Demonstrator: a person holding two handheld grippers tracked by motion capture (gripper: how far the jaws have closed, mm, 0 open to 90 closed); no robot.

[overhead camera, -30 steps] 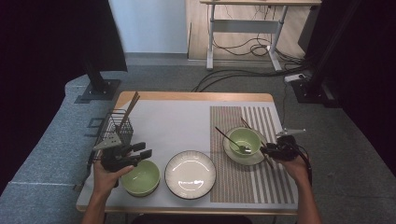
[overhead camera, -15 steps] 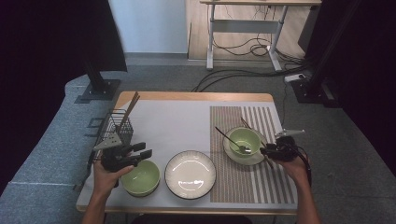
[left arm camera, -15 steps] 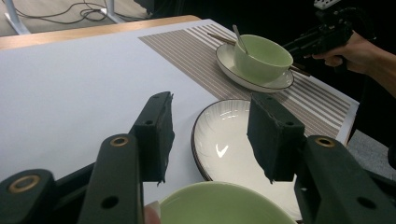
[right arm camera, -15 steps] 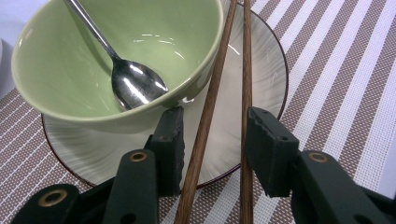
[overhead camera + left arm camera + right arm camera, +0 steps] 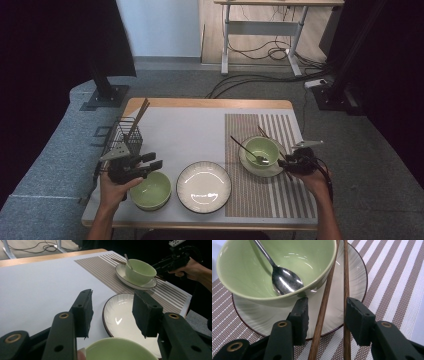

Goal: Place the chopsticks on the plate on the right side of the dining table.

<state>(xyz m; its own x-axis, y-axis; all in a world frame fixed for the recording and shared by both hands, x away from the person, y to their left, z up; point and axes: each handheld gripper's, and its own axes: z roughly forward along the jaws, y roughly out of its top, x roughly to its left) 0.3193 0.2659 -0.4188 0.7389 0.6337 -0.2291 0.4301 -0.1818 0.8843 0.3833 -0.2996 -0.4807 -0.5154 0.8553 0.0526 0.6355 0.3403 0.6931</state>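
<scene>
High view: the worktop fills the middle of the frame, its right half covered by a striped mat. Low and centre on it lies an empty white plate. Left of that plate, near the bottom left, stands a green bowl, and above it, at the worktop's left edge, a wire basket holds sticks that lean up to the right. On the mat, right of centre, a second green bowl sits on a saucer with a spoon leaning in it.

The left tongs hang just above the rim of the lower-left bowl. In the left gripper view their jaws stand apart with nothing between them, the bowl's rim below and the white plate beyond.

The right tongs sit at the saucer's right edge. In the right gripper view a pair of chopsticks lies across the saucer, running from the bottom of the frame to the top; both sticks pass between the jaws, which stand apart and press on neither. These jaws have just been opening. Against the frame a second earlier, neither hand has shifted and every dish lies where it was.
</scene>
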